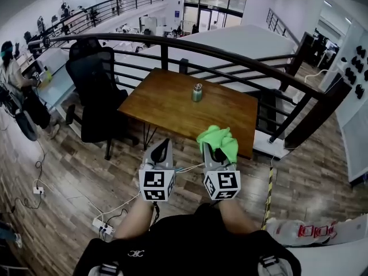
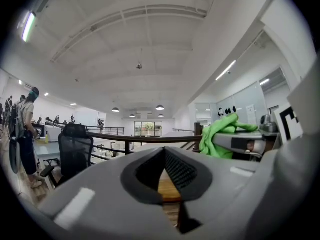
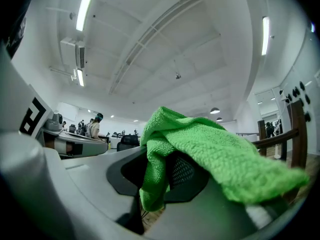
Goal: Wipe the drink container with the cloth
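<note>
At far L of head view, a person (image 1: pixel 10 68) is being shown standing by desks, well apart from the work area. Next, a black office chair (image 1: pixel 92 91) is being shown at the L end of the wooden table (image 1: pixel 155 105), w/ a white power strip (image 1: pixel 103 227) lying on the wood floor nearer the camera. The left gripper (image 1: pixel 163 148) is being held level over the floor, short of the table's near edge. Its jaws are being kept closed tip to tip w/ nothing between them; only a strip of tabletop is being glimpsed through the gap behind the tips in the left gripper view. Approx. mid-table, toward the far side, the drink container (image 1: pixel 197 92) is being left standing upright, a small greenish cylinder w/ a metal cap, untouched and well apart from both grippers. To the R, just beside the left one, the right gripper (image 1: pixel 216 152) is being held w/ its jaws clamped on the green cloth (image 1: pixel 217 138). The cloth is being pinched between the pads and is bunching up over the R jaw, w/ a fold hanging down between the tips. Beyond the table, a dark railing (image 1: pixel 230 53) is being shown curving across to the R.
</note>
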The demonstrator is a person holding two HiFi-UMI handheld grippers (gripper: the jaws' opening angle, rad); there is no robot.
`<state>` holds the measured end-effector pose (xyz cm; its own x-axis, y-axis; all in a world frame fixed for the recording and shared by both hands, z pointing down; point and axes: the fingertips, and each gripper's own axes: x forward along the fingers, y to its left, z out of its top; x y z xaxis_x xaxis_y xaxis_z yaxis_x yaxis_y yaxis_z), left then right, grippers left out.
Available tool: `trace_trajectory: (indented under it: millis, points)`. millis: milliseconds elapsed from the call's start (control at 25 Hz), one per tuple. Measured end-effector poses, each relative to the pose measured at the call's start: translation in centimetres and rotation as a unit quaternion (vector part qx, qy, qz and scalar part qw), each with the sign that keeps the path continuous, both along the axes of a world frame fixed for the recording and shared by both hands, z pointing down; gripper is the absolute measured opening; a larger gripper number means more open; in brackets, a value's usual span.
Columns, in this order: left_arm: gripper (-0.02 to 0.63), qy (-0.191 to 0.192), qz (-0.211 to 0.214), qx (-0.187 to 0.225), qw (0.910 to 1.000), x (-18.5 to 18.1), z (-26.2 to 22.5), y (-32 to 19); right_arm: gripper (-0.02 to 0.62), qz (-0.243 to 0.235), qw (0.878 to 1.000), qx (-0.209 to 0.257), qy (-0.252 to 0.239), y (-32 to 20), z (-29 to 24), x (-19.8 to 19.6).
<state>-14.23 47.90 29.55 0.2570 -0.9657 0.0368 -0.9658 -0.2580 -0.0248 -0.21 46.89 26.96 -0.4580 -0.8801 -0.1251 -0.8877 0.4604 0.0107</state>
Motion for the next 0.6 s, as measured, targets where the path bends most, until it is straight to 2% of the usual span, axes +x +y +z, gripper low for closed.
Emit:
trace_trajectory:
  millis: [320,600]
  points:
    - [0.052,0.007,0.007,-0.004,0.9999,-2.1,0.8,-2.0,0.067,0.014,1.000,0.000,-0.001,-2.2,0.6,-1.6]
    - [0.052,-0.004,0.020,-0.015,0.9997,-1.0,2.4,-8.3,0.067,0.015,1.000,-0.005,-0.011,-8.7,2.0,-1.1]
